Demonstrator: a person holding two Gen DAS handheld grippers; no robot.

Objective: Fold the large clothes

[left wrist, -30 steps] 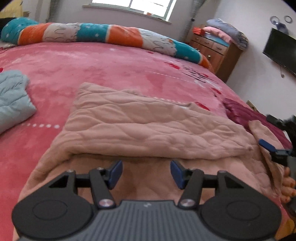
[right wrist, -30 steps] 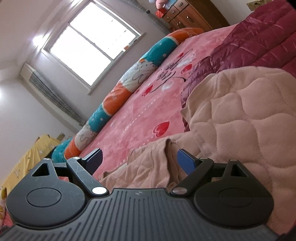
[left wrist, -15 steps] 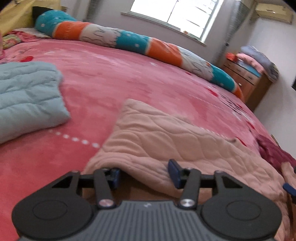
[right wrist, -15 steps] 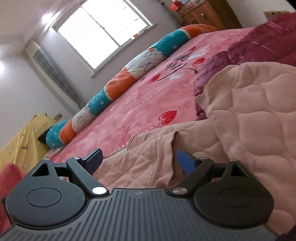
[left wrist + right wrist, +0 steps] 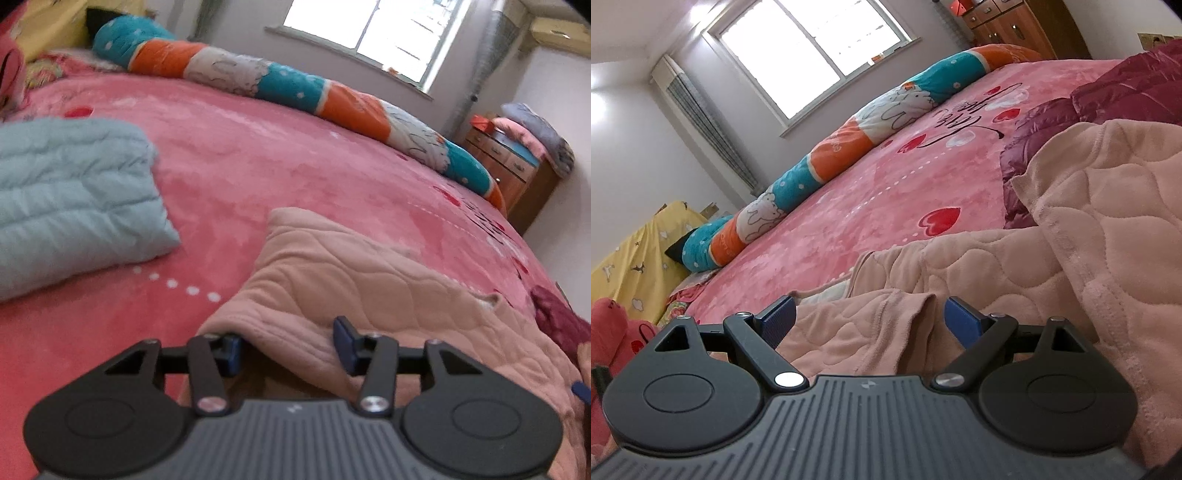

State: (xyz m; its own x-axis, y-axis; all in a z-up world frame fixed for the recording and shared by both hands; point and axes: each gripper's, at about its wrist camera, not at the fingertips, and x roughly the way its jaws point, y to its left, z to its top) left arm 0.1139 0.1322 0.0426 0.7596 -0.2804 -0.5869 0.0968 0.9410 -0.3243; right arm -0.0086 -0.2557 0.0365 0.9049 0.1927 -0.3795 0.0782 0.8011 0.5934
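A large pale-pink quilted garment point(image 5: 351, 273) lies partly folded on the pink bed point(image 5: 258, 166). My left gripper point(image 5: 288, 347) is at the garment's near left corner. Its jaws are opening; the folded edge lies between them, the left pad tucked under the cloth and the right pad on top, neither pressing. In the right wrist view the same garment point(image 5: 1108, 221) fills the right side. My right gripper point(image 5: 868, 317) stands open, low over a wrinkled fold that sits between its fingers without being pinched. A blue fingertip point(image 5: 580, 391) of it shows at the left view's right edge.
A folded light-blue quilted garment point(image 5: 66, 192) lies on the bed to the left. A dark maroon garment point(image 5: 1108, 92) lies beyond the pink one on the right. A long teal, orange and white bolster point(image 5: 295, 85) runs along the far side. A wooden dresser point(image 5: 517, 173) stands at the back right.
My left gripper has slid left along the garment's near edge to its left corner, and the fold now sits between its fingers. The right gripper has rolled but stayed in place, still open.
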